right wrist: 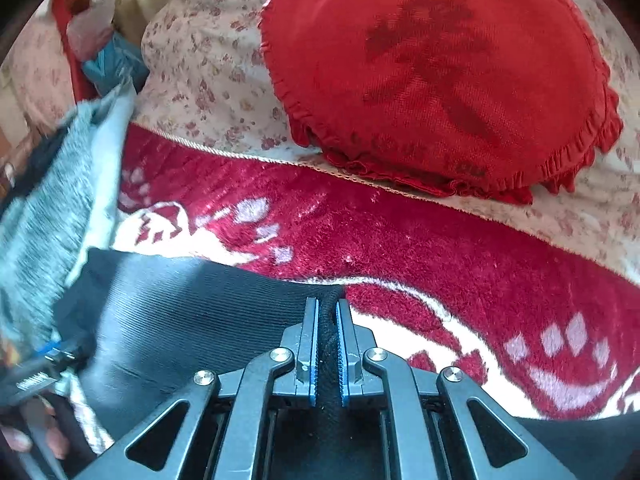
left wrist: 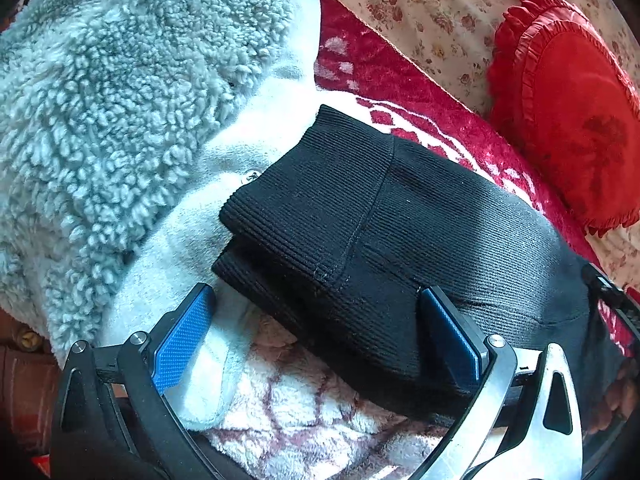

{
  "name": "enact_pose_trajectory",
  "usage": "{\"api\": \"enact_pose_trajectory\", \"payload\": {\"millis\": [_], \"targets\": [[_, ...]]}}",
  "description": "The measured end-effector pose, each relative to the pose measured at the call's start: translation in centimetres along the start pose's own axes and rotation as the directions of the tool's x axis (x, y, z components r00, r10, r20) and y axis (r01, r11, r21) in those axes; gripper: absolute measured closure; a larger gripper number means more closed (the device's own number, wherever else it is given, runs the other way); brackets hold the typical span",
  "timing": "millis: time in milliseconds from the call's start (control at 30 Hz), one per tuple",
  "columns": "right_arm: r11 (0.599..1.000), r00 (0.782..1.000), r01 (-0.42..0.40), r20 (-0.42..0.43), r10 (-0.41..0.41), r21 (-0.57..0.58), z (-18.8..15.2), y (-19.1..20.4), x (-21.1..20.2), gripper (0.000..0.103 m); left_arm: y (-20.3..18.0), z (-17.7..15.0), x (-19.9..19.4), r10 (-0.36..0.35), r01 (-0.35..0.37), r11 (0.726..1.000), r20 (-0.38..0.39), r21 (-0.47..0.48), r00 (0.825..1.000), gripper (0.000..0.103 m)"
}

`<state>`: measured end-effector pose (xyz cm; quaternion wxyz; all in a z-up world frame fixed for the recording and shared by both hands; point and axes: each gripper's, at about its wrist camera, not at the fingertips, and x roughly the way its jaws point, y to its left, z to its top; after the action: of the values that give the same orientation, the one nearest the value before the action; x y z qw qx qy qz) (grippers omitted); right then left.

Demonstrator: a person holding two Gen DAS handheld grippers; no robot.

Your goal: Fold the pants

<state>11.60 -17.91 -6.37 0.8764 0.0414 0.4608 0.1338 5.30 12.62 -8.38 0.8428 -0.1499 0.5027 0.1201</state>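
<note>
The black ribbed pants lie folded in layers on the red and white blanket, their cuff end resting against a grey fleece garment. My left gripper is open, its blue pads spread wide around the near edge of the pants, the right pad on the black cloth. In the right wrist view the pants stretch to the left. My right gripper is shut on a bunched black edge of the pants.
A red frilled cushion lies on a floral sheet behind the blanket. The fleece garment fills the left side. A pale pink-patterned fluffy cloth lies under the left gripper.
</note>
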Motion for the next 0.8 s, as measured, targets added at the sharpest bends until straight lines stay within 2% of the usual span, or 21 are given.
{"api": "enact_pose_trajectory", "payload": {"millis": [67, 133, 167, 333, 400, 467, 633, 700, 800], "targets": [[0.999, 1.000, -0.025, 0.007, 0.025, 0.029, 0.0, -0.3, -1.6, 0.093, 0.2, -0.1, -0.6, -0.001, 0.001, 1.000, -0.005, -0.007, 1.000, 0.001], [1.000, 1.000, -0.006, 0.021, 0.006, 0.018, -0.4, 0.1, -3.3, 0.089, 0.5, 0.0, -1.0, 0.000, 0.000, 1.000, -0.007, -0.016, 1.000, 0.001], [1.000, 0.999, -0.023, 0.027, 0.023, -0.004, -0.9, 0.6, -4.4, 0.089, 0.7, 0.0, -1.2, 0.002, -0.003, 1.000, -0.004, -0.024, 1.000, 0.001], [0.974, 0.983, -0.183, -0.007, 0.184, -0.132, -4.7, 5.1, -6.8, 0.079, 1.2, -0.3, -2.2, -0.017, 0.017, 0.998, -0.002, -0.062, 1.000, 0.001], [0.958, 0.977, -0.213, -0.040, 0.209, -0.189, -6.2, 7.2, -6.5, 0.078, 0.7, -0.5, -3.1, -0.019, 0.020, 0.999, 0.019, -0.048, 1.000, 0.001], [0.955, 0.983, -0.184, -0.054, 0.176, -0.233, -7.0, 8.8, -5.5, 0.078, 0.1, -0.7, -3.8, -0.021, 0.022, 0.999, 0.033, -0.026, 0.999, 0.001], [0.962, 0.983, -0.158, -0.125, 0.132, -0.223, -8.8, 9.9, -3.4, 0.078, -1.6, -1.7, -3.6, -0.010, 0.009, 0.999, 0.032, 0.033, 0.999, 0.001], [0.955, 0.991, -0.114, -0.095, 0.091, -0.275, -10.0, 10.7, -3.7, 0.078, -2.1, -2.1, -2.9, -0.005, 0.005, 0.999, 0.010, 0.050, 1.000, 0.001], [0.957, 0.992, -0.109, -0.096, 0.086, -0.268, -10.1, 10.6, -3.9, 0.078, -2.4, -2.7, -2.4, 0.003, -0.003, 0.998, -0.005, 0.060, 1.000, 0.001]]}}
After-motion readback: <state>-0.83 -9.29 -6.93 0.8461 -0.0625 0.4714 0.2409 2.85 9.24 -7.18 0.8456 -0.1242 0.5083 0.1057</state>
